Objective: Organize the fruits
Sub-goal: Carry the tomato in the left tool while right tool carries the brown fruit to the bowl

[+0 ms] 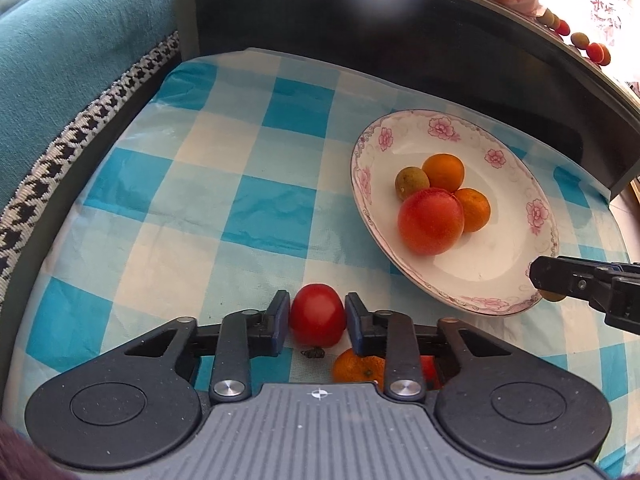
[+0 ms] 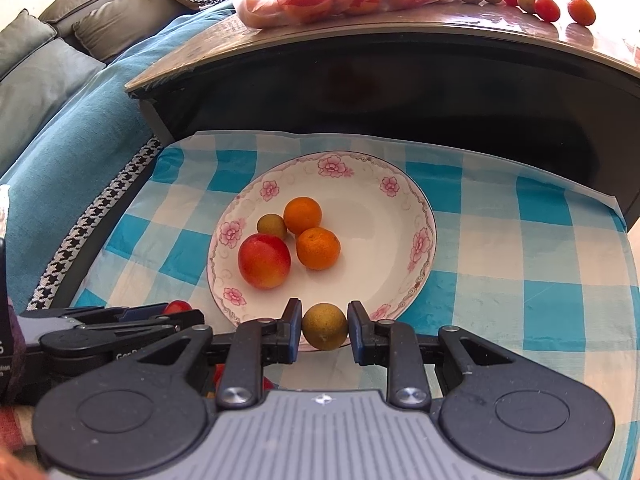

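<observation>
The left tongs (image 1: pixel 317 320) are clamped on a small smooth red tomato-like fruit (image 1: pixel 317 319), their blue-padded fingers pressing its two sides just above the blue-and-white checked cloth (image 1: pixel 248 184) that covers the counter. Beneath and behind these tongs lie a small orange mandarin (image 1: pixel 356 368) and a dark dried scrap (image 1: pixel 314 354). The right tongs (image 2: pixel 325 327) grip a round olive-green fruit (image 2: pixel 325 326) over the near rim of the white plate with pink flowers (image 2: pixel 400 216). Ahead of the right tongs, and ahead and to the right of the left tongs, the plate holds a large red-orange fruit (image 2: pixel 264 261), two small orange mandarins (image 2: pixel 318 248), and a small green fruit (image 2: pixel 272 226), all bunched together and touching
</observation>
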The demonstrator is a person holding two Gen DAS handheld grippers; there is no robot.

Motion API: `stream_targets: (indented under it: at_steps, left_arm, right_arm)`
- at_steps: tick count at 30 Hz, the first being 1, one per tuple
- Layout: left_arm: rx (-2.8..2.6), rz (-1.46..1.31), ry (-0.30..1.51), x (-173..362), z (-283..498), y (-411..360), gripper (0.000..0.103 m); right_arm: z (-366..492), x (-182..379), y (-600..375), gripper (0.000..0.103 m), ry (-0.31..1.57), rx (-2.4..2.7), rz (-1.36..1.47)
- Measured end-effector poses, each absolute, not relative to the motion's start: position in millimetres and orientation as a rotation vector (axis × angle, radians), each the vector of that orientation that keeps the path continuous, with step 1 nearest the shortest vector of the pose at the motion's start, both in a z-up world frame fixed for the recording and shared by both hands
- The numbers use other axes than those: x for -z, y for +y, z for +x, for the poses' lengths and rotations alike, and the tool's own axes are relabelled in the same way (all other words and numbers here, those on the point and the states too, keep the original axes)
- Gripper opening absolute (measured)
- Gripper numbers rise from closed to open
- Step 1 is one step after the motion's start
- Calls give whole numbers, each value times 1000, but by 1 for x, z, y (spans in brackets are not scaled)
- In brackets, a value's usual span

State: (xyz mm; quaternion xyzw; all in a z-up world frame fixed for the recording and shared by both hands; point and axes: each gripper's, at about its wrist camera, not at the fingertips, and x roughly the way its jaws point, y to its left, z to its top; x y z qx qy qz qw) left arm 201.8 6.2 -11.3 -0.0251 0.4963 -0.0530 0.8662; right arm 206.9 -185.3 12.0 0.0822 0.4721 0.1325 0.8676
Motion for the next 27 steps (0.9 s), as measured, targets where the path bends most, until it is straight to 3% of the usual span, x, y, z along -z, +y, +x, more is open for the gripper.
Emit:
stream_targets:
  at_steps: [14, 27]
  left_arm:
    - [218, -130, 939, -26, 206, -16, 36]
    - [259, -81, 955, -14, 214, -42, 36]
  right_arm:
    - [217, -13, -190, 27, 967, -261, 200]
    - [227, -6, -191, 27, 963, -250, 202]
